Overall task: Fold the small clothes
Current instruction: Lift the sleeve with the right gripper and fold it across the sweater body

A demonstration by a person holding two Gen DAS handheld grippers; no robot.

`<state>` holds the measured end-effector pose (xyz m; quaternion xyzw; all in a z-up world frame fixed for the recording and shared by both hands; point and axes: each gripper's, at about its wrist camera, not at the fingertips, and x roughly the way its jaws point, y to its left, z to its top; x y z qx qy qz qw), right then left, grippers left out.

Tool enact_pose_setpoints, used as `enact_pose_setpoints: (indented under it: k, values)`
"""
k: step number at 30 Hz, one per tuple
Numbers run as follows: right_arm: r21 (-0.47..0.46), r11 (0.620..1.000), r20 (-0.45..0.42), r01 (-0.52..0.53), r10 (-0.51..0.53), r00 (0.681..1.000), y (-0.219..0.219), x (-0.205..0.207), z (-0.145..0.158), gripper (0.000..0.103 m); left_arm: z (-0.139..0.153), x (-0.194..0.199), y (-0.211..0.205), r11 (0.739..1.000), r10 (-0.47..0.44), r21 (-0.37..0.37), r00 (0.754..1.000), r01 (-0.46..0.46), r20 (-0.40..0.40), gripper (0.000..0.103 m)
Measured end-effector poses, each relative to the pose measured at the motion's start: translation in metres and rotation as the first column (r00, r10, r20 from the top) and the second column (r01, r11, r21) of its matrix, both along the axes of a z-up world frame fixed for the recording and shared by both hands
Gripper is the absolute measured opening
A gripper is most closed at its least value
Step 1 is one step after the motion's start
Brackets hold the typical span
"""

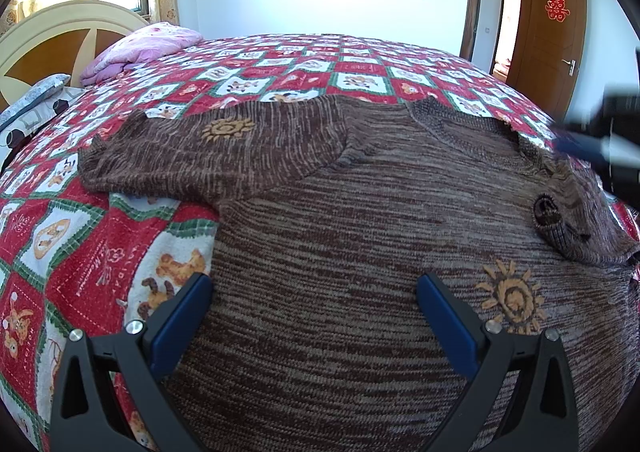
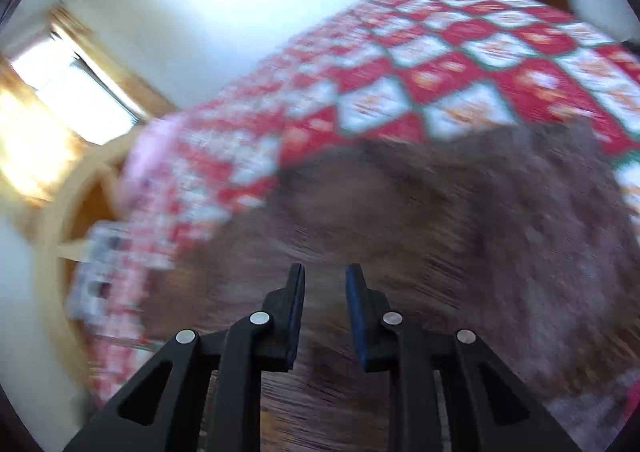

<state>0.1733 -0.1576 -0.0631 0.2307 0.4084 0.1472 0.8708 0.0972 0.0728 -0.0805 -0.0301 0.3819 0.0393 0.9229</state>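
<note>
A brown knitted sweater with sun motifs lies flat on the red patchwork bedspread. Its left sleeve stretches out to the side. The right sleeve is folded in over the body, cuff facing me. My left gripper stands wide open just above the sweater's lower body, nothing between its fingers. My right gripper hovers over the sweater in a blurred view, jaws a narrow gap apart with nothing pinched. The left wrist view shows it as a dark blur by the right shoulder.
A pink quilt and a patterned pillow lie by the cream headboard at the far left. A brown door stands open at the back right. The bedspread reaches well beyond the sweater.
</note>
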Motion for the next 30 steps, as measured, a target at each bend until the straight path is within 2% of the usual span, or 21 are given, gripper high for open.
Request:
enact_pose_setpoints:
  k: [1, 3, 4, 5, 7, 9, 12, 13, 15, 16, 17, 19, 22, 24, 25, 26, 27, 28, 30]
  values:
    - [0.071, 0.997, 0.034, -0.025, 0.022, 0.999, -0.004, -0.001, 0.007, 0.022, 0.000, 0.000, 0.000, 1.000, 0.000, 0.000, 1.000, 0.000, 0.000, 0.103]
    - [0.112, 0.994, 0.083, -0.001, -0.008, 0.997, -0.013, -0.008, 0.018, 0.028, 0.000, 0.000, 0.000, 1.000, -0.001, -0.001, 1.000, 0.001, 0.000, 0.103]
    - [0.093, 0.995, 0.084, 0.028, -0.035, 0.996, -0.013, -0.011, 0.020, 0.038, 0.000, 0.000, 0.000, 1.000, -0.001, -0.001, 1.000, 0.001, 0.000, 0.103]
    - [0.050, 0.996, 0.075, 0.074, -0.077, 0.994, -0.019, -0.018, 0.021, 0.051, 0.000, 0.000, 0.000, 1.000, -0.001, -0.001, 1.000, 0.001, 0.001, 0.103]
    - [-0.053, 0.986, 0.056, 0.158, -0.155, 0.986, -0.032, -0.032, 0.017, 0.070, 0.000, 0.000, -0.001, 1.000, 0.000, 0.000, 1.000, 0.000, 0.002, 0.103]
    - [-0.122, 0.971, 0.047, 0.206, -0.201, 0.978, -0.040, -0.043, 0.007, 0.071, 0.000, 0.001, -0.001, 1.000, 0.000, 0.002, 1.000, 0.000, 0.002, 0.103]
    - [-0.121, 0.976, -0.021, 0.179, -0.183, 0.983, -0.043, -0.047, -0.019, 0.071, 0.000, 0.000, -0.001, 1.000, -0.001, 0.002, 1.000, 0.001, 0.002, 0.103]
    - [-0.121, 0.978, -0.031, 0.167, -0.172, 0.985, -0.040, -0.046, -0.024, 0.069, 0.000, 0.000, -0.001, 1.000, -0.001, 0.003, 1.000, 0.001, 0.002, 0.103]
    - [-0.187, 0.972, -0.039, 0.144, -0.154, 0.987, -0.027, -0.043, -0.029, 0.057, 0.000, 0.000, -0.001, 1.000, -0.001, 0.002, 1.000, 0.001, 0.002, 0.103]
    - [-0.264, 0.955, -0.030, 0.133, -0.146, 0.989, -0.018, -0.041, -0.028, 0.031, 0.000, 0.000, -0.001, 1.000, -0.001, 0.002, 1.000, 0.001, 0.003, 0.103]
    - [-0.291, 0.951, -0.040, 0.107, -0.123, 0.992, -0.013, -0.036, -0.027, 0.004, 0.000, 0.001, -0.001, 1.000, -0.001, 0.001, 1.000, 0.001, 0.004, 0.103]
    - [-0.288, 0.954, -0.053, 0.087, -0.107, 0.993, -0.008, -0.024, -0.023, 0.004, 0.000, 0.000, -0.001, 1.000, -0.001, 0.002, 1.000, 0.001, 0.004, 0.103]
    - [-0.253, 0.964, -0.006, 0.078, -0.082, 0.997, 0.001, -0.011, -0.007, 0.004, 0.000, 0.000, -0.001, 1.000, -0.001, 0.002, 1.000, 0.001, 0.004, 0.103]
    - [-0.159, 0.986, 0.029, 0.043, -0.039, 0.999, 0.007, 0.000, 0.001, 0.007, 0.000, 0.000, -0.001, 1.000, -0.002, 0.003, 1.000, 0.002, 0.004, 0.103]
    - [-0.091, 0.996, 0.037, 0.018, -0.014, 0.999, 0.008, 0.008, 0.003, 0.013, 0.000, 0.000, -0.001, 1.000, -0.002, 0.002, 1.000, 0.002, 0.004, 0.103]
    - [-0.027, 1.000, 0.029, -0.009, 0.009, 1.000, 0.008, 0.012, 0.001, 0.037, 0.000, 0.000, -0.001, 1.000, -0.002, 0.001, 1.000, 0.002, 0.003, 0.103]
    - [0.035, 0.999, 0.012, -0.027, 0.027, 1.000, 0.007, 0.017, -0.004, 0.049, 0.000, -0.001, -0.001, 1.000, -0.002, 0.002, 1.000, 0.002, 0.004, 0.103]
    - [0.084, 0.996, 0.014, -0.025, 0.024, 1.000, 0.005, 0.017, -0.007, 0.056, 0.000, -0.001, -0.001, 1.000, -0.002, 0.002, 1.000, 0.002, 0.004, 0.103]
    - [0.087, 0.996, 0.059, 0.003, -0.008, 0.998, 0.001, 0.004, -0.005, 0.056, 0.000, -0.001, -0.001, 1.000, -0.002, 0.002, 1.000, 0.002, 0.005, 0.103]
